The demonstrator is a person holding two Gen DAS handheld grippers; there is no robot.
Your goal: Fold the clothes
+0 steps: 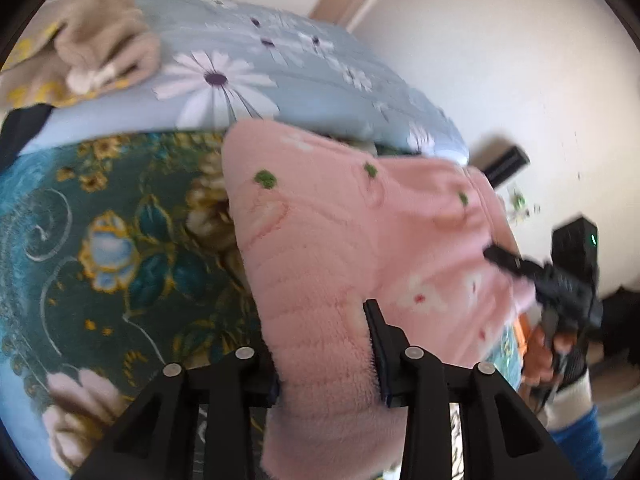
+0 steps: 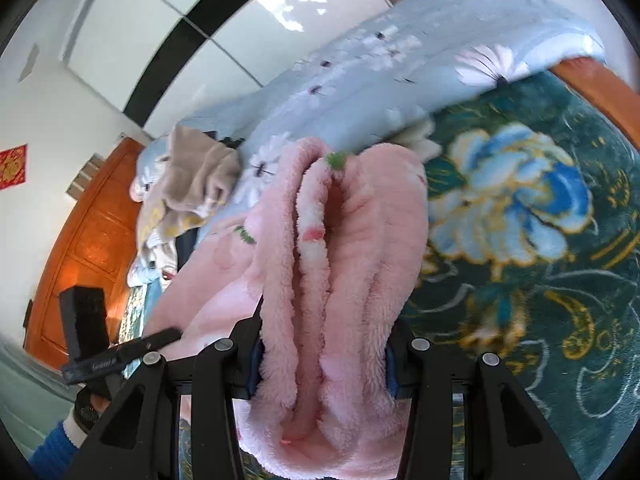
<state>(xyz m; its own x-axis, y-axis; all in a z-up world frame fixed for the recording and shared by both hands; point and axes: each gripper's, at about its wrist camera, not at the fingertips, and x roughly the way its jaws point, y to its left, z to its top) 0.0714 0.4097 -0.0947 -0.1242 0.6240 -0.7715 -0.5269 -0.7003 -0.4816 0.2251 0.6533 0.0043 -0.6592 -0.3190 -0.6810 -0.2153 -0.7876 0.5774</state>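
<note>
I hold the pink fleece garment [image 1: 340, 248] stretched over the bed, above the teal floral blanket [image 1: 100, 240]. To fold it well, I should keep both ends level and taut, then lower them together. My left claw [image 1: 326, 364] is partly closed on one bunched edge; the cloth fills its jaws. My right claw [image 2: 322, 360] pinches several gathered layers of the other edge the same way

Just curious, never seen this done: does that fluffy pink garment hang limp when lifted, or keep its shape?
Probably limp: the pink garment bunches into soft folds between the right hand-held gripper. Its fleecy pile likely resists slipping. It looks light for its bulk.
</note>
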